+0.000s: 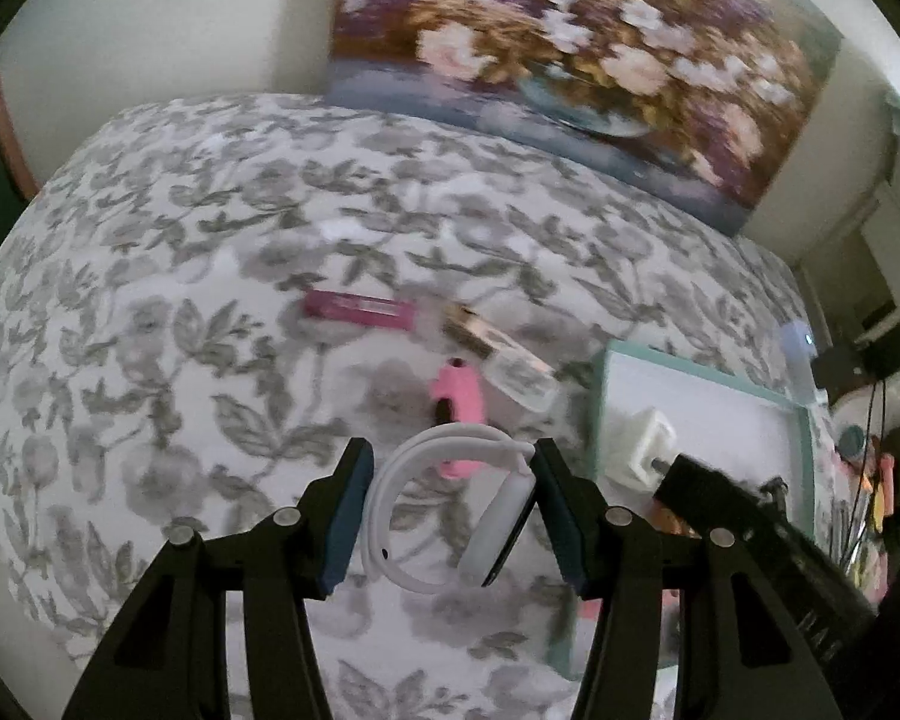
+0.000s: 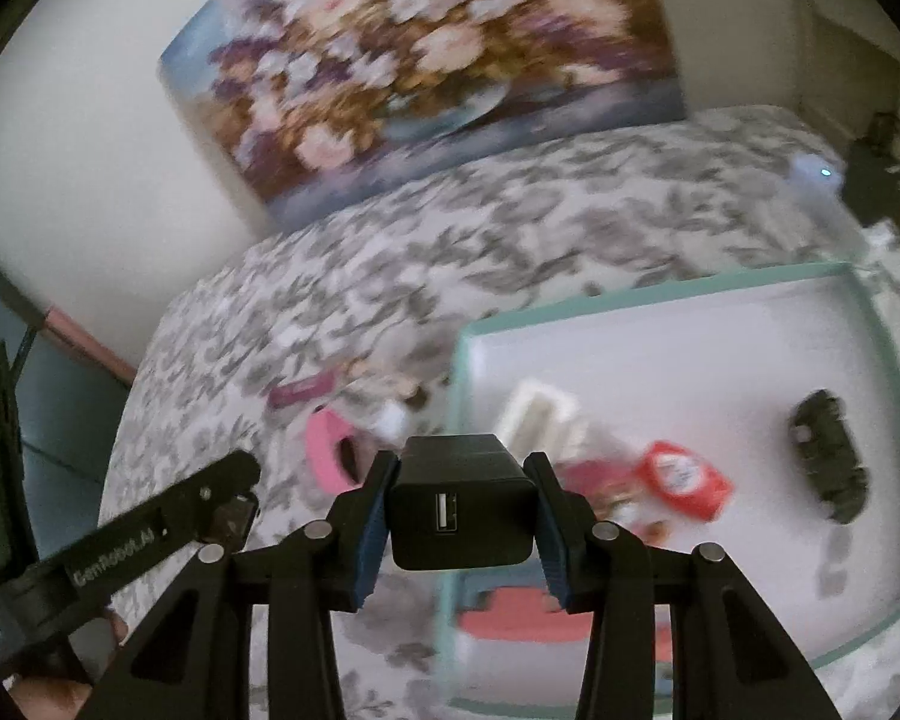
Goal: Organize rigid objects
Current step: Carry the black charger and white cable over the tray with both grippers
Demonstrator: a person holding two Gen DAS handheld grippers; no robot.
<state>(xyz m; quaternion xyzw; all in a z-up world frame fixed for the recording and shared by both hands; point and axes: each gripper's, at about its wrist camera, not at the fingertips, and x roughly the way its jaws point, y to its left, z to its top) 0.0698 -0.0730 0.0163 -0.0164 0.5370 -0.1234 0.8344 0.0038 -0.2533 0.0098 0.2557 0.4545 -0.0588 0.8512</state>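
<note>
- The left gripper [image 1: 450, 516] holds a white smartwatch [image 1: 450, 510] between its fingers: the watch body leans on the right finger [image 1: 561, 516], while the strap loop only reaches toward the left one, so the hold looks one-sided and the watch could swing or slip out.
- The right gripper [image 2: 461, 510] has its fingers clamped on a black USB charger [image 2: 462, 501], port facing the camera.
- The teal-rimmed tray [image 2: 870, 324] lies beyond and right of those fingers on the floral bedspread [image 2: 390, 252], already crowded; a careless drop could knock the red packet [image 2: 684, 480].
- A pink object [image 1: 459, 399] lies just beyond the left fingers, and could snag.
</note>
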